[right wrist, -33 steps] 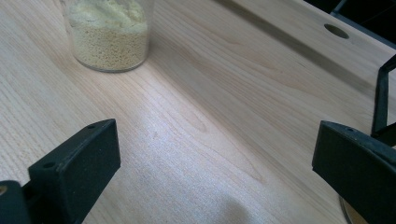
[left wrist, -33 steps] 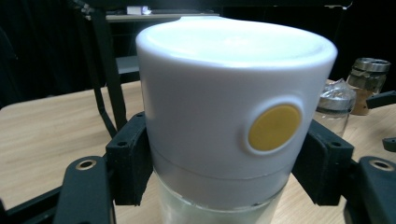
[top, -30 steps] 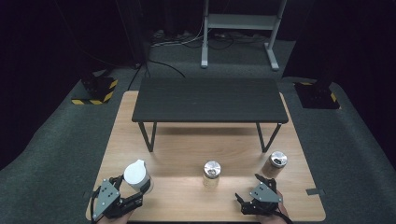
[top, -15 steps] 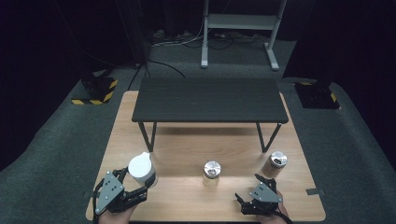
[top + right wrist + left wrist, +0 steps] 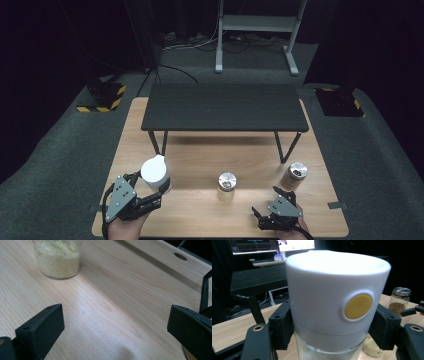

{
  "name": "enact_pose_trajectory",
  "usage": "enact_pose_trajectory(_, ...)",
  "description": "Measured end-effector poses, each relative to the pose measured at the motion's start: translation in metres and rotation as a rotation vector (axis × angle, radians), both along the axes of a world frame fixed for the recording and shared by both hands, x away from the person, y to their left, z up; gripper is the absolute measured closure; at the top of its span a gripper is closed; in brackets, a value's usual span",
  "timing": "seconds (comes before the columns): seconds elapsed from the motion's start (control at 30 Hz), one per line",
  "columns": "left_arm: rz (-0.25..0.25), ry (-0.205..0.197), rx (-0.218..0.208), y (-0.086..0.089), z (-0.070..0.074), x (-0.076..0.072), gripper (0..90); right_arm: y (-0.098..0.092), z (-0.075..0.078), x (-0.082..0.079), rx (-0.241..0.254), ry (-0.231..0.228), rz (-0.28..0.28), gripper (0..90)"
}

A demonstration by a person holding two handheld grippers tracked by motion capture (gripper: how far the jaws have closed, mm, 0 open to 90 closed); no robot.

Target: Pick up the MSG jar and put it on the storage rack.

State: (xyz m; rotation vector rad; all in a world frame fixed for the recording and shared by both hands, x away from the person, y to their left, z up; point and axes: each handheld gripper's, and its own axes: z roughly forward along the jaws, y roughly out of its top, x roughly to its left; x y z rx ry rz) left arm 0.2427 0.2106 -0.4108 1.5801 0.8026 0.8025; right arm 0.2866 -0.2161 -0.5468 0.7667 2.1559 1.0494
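Note:
A glass jar with a wide white cap (image 5: 154, 172) hangs a little above the wooden table's front left. My left gripper (image 5: 150, 192) is shut on it. In the left gripper view the white-capped jar (image 5: 337, 300) stands close up with a yellow dot on the cap, and both black pads (image 5: 280, 328) press its sides just under the cap. My right gripper (image 5: 262, 217) rests near the front right edge, open. Its jaws (image 5: 115, 335) stand wide over bare wood. A metal-lidded jar of yellow grains (image 5: 226, 186) (image 5: 58, 258) stands mid-front.
A low black bench (image 5: 225, 107) stands across the middle of the wooden table (image 5: 200, 160). A metal-lidded jar of brown powder (image 5: 295, 175) (image 5: 399, 301) stands by the bench's right leg. Dark carpet surrounds the table.
My left gripper has lifted the white-capped jar and carried it up and a little to the right. The right gripper has stayed put.

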Motion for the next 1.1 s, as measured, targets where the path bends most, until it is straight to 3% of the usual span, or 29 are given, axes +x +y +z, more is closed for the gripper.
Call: enact_pose_trajectory(1.1, -0.026, -0.058, -0.028, -0.019, 0.039, 0.028, 30.3, 0.000, 0.000, 0.000, -0.005, 0.001, 0.010, 0.0)
